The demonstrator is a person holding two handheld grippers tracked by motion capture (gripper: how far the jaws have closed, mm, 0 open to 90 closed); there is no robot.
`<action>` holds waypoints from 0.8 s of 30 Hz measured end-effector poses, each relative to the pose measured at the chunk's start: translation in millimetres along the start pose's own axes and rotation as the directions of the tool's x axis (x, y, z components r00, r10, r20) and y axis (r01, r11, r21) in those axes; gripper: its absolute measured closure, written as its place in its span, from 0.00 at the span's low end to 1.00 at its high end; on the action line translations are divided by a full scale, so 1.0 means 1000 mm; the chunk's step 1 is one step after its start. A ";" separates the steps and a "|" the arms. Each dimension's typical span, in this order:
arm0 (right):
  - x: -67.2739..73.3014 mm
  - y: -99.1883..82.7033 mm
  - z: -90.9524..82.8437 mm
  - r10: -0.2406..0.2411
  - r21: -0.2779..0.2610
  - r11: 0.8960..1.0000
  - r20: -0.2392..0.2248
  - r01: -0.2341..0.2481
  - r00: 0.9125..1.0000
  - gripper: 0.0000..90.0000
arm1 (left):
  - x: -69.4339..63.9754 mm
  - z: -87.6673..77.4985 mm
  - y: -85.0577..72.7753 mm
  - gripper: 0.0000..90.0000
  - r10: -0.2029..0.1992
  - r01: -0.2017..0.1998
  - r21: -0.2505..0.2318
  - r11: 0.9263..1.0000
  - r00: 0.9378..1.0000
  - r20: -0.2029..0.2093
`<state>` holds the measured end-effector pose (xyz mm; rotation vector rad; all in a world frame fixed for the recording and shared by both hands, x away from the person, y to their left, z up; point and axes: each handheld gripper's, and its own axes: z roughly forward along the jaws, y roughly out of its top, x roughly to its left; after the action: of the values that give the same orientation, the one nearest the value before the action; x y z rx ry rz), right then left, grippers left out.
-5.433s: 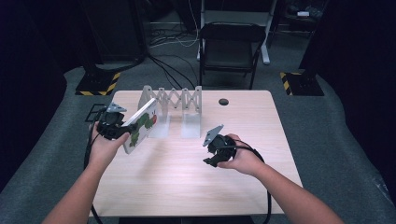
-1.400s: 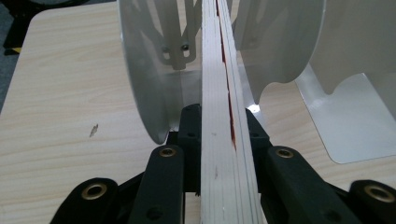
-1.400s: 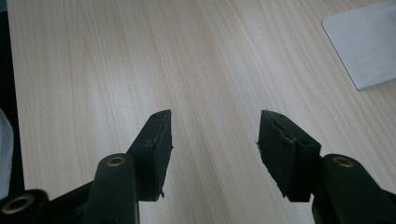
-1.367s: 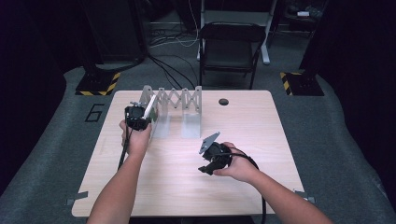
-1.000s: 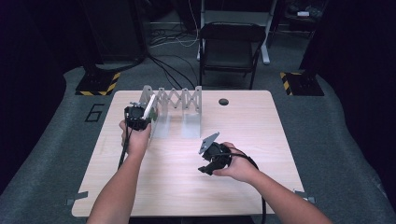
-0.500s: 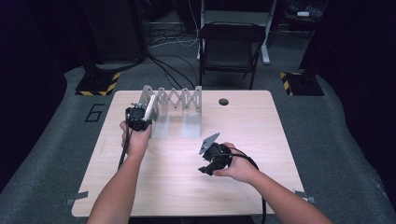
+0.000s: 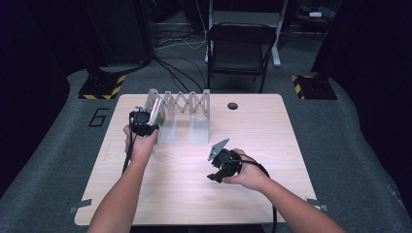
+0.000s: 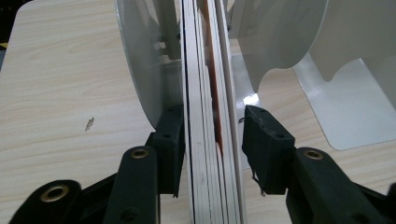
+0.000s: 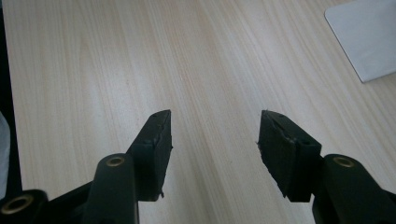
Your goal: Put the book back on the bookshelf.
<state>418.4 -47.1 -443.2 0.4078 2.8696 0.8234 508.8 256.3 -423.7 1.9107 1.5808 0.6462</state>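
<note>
**Book in rack slot, L jaws easing off**

High view: L gripper (image 7: 144,120) sits at the far-left part of the desk (image 7: 272,126), right up against the left end of the white accordion rack (image 7: 180,104). Thin book (image 7: 156,110) stands on edge in the rack's leftmost slot, directly ahead of the L gripper, long axis running from near edge to far edge of desk. R gripper (image 7: 219,161) is mid-desk, right of centre, well apart from rack, grey plate on top, nothing near its tips.

L gripper view: book (image 8: 210,112) runs straight up frame between the jaws, spine/page edges facing the cam, standing vertical. Left pad (image 8: 172,140) sits touching or almost touching the cover; right pad (image 8: 261,144) has a visible gap to the book. Jaws have just been opening – partway open, book between them, not clamped. White rack dividers (image 8: 280,42) flank the book both sides.

R gripper view: R gripper (image 9: 215,133) jaws wide apart, nothing between, bare wood below. Corner of rack base plate (image 9: 364,37) top right.
</note>
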 end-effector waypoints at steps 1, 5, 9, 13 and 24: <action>0.000 0.000 0.000 0.000 0.000 1.000 0.000 0.000 1.000 0.49 | 0.000 -0.001 0.000 0.64 0.001 -0.001 -0.001 1.000 1.000 0.003; 0.000 0.000 0.000 0.000 0.001 1.000 0.001 0.000 1.000 0.49 | -0.003 -0.006 -0.001 0.55 0.028 -0.028 0.003 1.000 1.000 0.010; 0.000 0.000 0.000 0.002 0.000 1.000 0.002 -0.002 1.000 0.49 | -0.005 -0.010 -0.001 0.52 0.038 -0.038 0.001 0.999 0.999 0.013; 0.000 0.000 -0.001 0.003 -0.001 1.000 0.004 -0.003 1.000 0.49 | -0.005 -0.014 -0.002 0.49 0.033 -0.033 -0.003 0.999 0.999 0.021; 0.000 -0.001 -0.001 0.010 -0.001 1.000 0.007 -0.010 1.000 0.49 | -0.002 -0.030 -0.006 0.46 0.070 -0.069 -0.031 0.997 0.996 0.062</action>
<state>418.3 -48.9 -442.5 0.4252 2.8626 0.8232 483.4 258.9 -406.0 1.9526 1.4639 0.6282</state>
